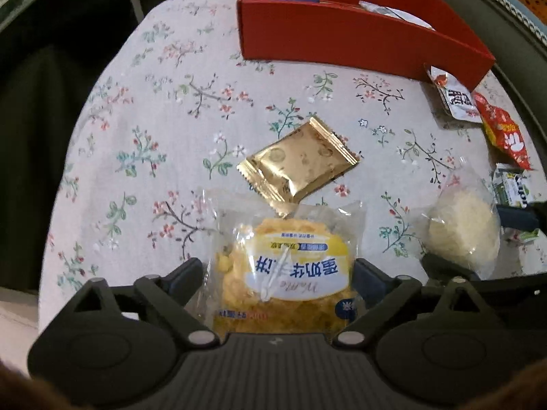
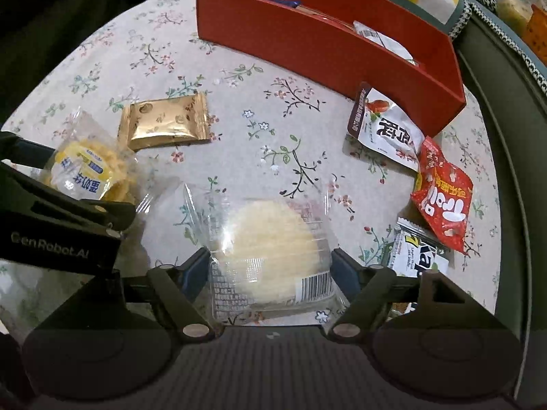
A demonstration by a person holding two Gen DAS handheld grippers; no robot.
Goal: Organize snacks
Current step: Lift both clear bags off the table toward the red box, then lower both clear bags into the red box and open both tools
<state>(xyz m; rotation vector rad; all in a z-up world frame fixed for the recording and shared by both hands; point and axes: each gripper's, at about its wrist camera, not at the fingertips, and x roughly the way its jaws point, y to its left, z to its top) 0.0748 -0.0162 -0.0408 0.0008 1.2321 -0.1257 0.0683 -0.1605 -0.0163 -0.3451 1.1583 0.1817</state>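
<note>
My left gripper (image 1: 278, 270) is shut on a clear pack with a yellow waffle cake (image 1: 283, 270), held just above the floral tablecloth; the pack also shows in the right wrist view (image 2: 89, 171). My right gripper (image 2: 270, 266) is shut on a clear pack with a pale round pastry (image 2: 270, 242), also seen in the left wrist view (image 1: 465, 225). A gold foil sachet (image 1: 297, 160) lies flat ahead of the left gripper. The red box (image 2: 328, 48) stands at the back and holds a few packets.
By the red box's right end lie a white snack packet (image 2: 386, 130), a red snack packet (image 2: 444, 194) and a green-white packet (image 2: 417, 256). The table (image 1: 164, 109) has a floral cloth; its edge curves at left. A cushioned seat is behind.
</note>
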